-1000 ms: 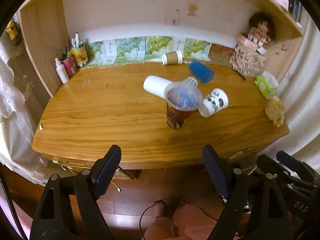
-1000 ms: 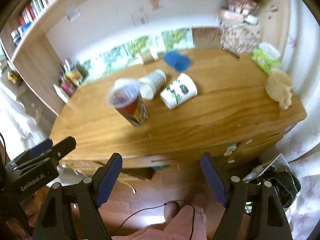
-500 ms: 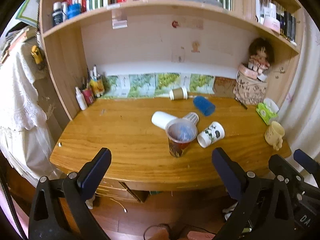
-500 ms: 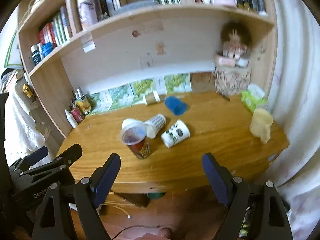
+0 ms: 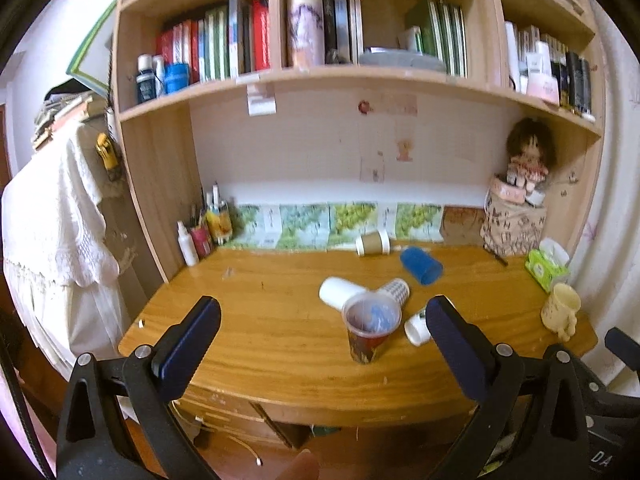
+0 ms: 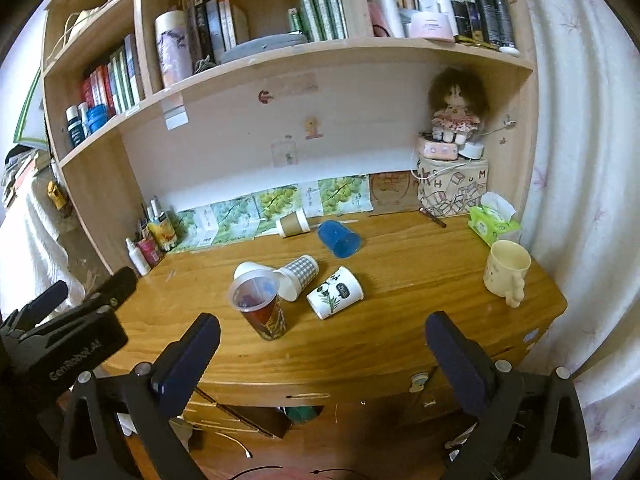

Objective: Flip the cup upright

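Both hand-held grippers, left and right, are hanging wide open off the bench, while the upright cup is standing crowded against tipped cups, so bumping risks toppling it.

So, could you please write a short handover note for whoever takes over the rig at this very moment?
Left gripper: open, empty, short of the desk.
Right gripper: open, empty, also short of the desk.
Done: red printed cup stands upright near the front edge.
Left: five cups lie on their sides: white cup, checked cup, panda cup, blue cup, brown paper cup. The white and checked cups lie against the upright one; go gently.
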Tool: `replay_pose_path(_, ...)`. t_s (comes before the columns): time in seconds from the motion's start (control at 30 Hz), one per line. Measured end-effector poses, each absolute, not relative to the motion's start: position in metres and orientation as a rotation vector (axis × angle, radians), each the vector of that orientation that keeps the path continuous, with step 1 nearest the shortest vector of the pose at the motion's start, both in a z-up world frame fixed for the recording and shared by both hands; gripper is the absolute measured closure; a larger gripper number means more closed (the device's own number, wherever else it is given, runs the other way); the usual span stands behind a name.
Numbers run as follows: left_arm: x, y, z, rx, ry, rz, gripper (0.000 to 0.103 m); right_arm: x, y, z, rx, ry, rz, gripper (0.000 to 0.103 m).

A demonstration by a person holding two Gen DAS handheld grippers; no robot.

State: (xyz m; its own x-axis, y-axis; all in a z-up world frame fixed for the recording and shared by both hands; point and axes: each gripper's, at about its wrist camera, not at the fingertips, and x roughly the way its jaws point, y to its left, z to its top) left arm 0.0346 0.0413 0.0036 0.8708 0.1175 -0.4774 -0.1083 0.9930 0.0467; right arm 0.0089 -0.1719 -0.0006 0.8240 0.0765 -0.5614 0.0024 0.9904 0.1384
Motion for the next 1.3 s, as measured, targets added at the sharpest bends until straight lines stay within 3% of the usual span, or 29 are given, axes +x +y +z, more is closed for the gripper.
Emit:
replay_pose_path(0.27,0.03,0.032,0.012,0.043,0.418,0.107,0.0,0.012,-0.178,0.004,0.131,0.56,0.038,0.0)
replay_pose_path(1.3,0.045,0.032,0.001,0.028,0.481,0.09,0.0,0.018,-0.181,0.006,0.131,0.539,0.023,0.0)
